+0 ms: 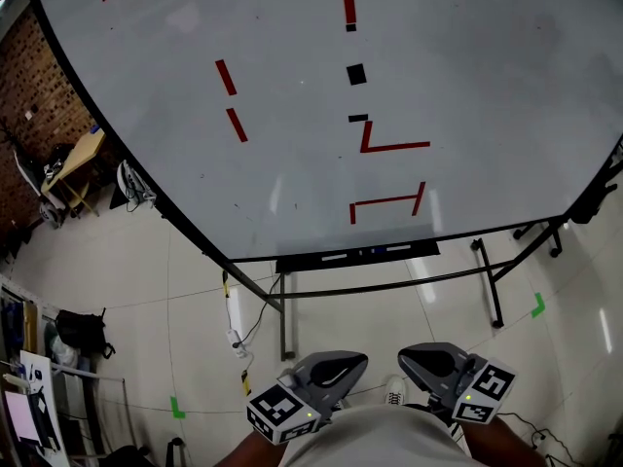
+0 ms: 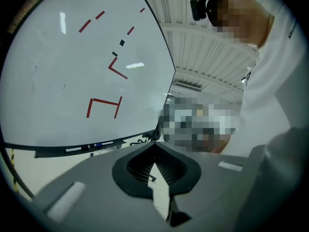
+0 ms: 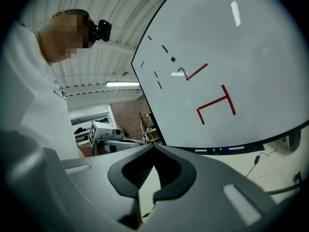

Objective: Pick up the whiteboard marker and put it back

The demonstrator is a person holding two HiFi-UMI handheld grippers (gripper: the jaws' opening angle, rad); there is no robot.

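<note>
Head view: I see my left gripper (image 1: 350, 364) and right gripper (image 1: 414, 358) low by my body, well apart from the whiteboard (image 1: 467, 86). The whiteboard markers (image 1: 334, 257) lie in the tray (image 1: 292, 264) along its bottom edge. Left gripper view: jaws closed together, nothing between. Right gripper view: tips meeting, empty.

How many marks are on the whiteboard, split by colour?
Red marks: 6 (four straight strokes, two angled shapes)
Black marks: 3
Total: 9
</note>
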